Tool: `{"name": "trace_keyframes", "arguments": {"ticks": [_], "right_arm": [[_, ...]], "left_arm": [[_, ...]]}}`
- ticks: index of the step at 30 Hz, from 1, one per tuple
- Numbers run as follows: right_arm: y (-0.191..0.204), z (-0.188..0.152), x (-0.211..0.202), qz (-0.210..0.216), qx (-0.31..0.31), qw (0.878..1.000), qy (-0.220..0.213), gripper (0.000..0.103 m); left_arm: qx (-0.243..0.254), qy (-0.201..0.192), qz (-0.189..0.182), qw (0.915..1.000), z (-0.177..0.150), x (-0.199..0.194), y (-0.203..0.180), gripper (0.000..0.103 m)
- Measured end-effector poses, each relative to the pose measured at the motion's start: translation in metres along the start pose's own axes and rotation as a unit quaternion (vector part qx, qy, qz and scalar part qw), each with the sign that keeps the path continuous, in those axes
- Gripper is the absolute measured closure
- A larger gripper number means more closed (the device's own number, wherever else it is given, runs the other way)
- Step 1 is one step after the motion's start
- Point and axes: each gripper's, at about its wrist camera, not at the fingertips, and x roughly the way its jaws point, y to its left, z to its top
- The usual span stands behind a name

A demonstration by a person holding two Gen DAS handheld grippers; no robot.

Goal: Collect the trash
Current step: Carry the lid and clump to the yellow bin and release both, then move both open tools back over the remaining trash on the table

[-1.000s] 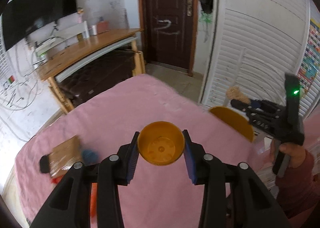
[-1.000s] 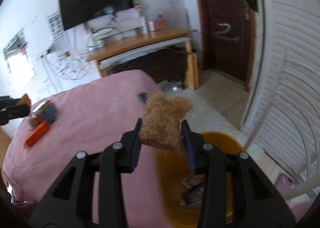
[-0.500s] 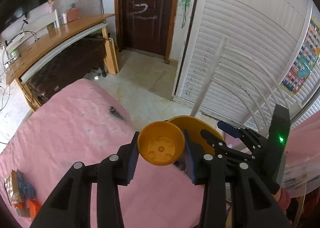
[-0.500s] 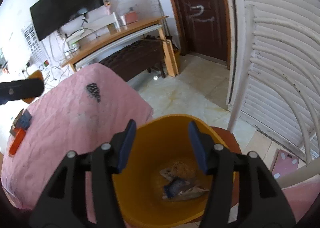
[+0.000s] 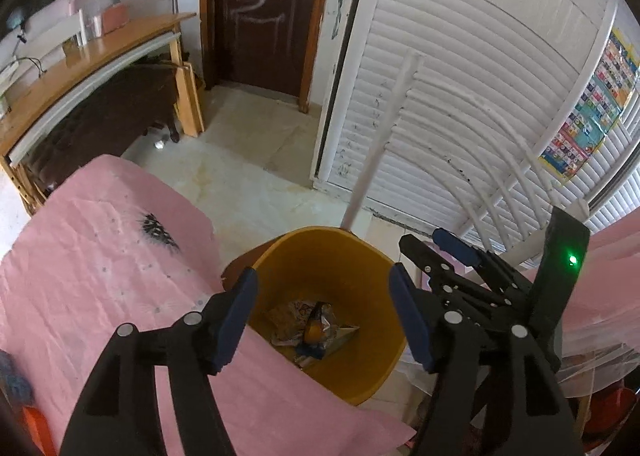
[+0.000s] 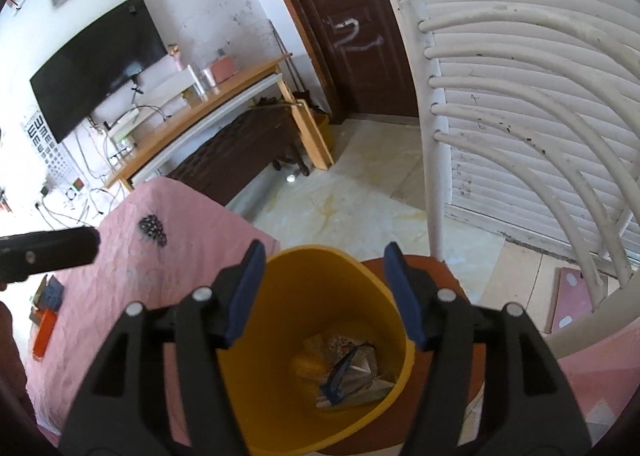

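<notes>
An orange-yellow trash bin (image 5: pixel 360 256) stands beside the pink-covered table (image 5: pixel 100 276); it also shows in the right wrist view (image 6: pixel 312 268). Crumpled wrappers (image 5: pixel 316 324) lie at its bottom, seen too in the right wrist view (image 6: pixel 348 368), with an orange-yellow item (image 6: pixel 306 364) among them. My left gripper (image 5: pixel 322 320) is open and empty above the bin. My right gripper (image 6: pixel 324 292) is open and empty over the bin, and shows at the right of the left wrist view (image 5: pixel 448 256).
A white slatted chair (image 6: pixel 520 136) stands right of the bin. A black smudge (image 5: pixel 158 230) marks the tablecloth. An orange item (image 6: pixel 44 332) and a blue one (image 6: pixel 52 292) lie at the table's far left. A wooden desk (image 6: pixel 200 124) and brown door (image 5: pixel 260 16) stand beyond.
My left gripper held an orange cup and has opened over the bin; the cup is gone from it. My right gripper, which earlier let go a brown fuzzy piece, stays open above the bin.
</notes>
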Motion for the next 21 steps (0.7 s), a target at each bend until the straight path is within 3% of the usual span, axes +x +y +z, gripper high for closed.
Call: {"name": "trace_keyframes", "arguments": {"ticks": [12, 16, 21], "right_arm": [[0.053, 0.003, -0.007, 0.037, -0.053, 0.998, -0.001, 0.043], [0.083, 0.004, -0.009, 0.058, -0.082, 0.995, -0.001, 0.034], [0.128, -0.001, -0.008, 0.085, -0.127, 0.988, 0.007, 0.033]], "left_arm": [[-0.033, -0.059, 0.012, 0.9976, -0.024, -0.071, 0.030, 0.037], [-0.052, -0.079, 0.038, 0.9948, -0.038, -0.095, 0.058, 0.033], [-0.089, -0.105, 0.081, 0.9872, -0.056, -0.128, 0.105, 0.028]]}}
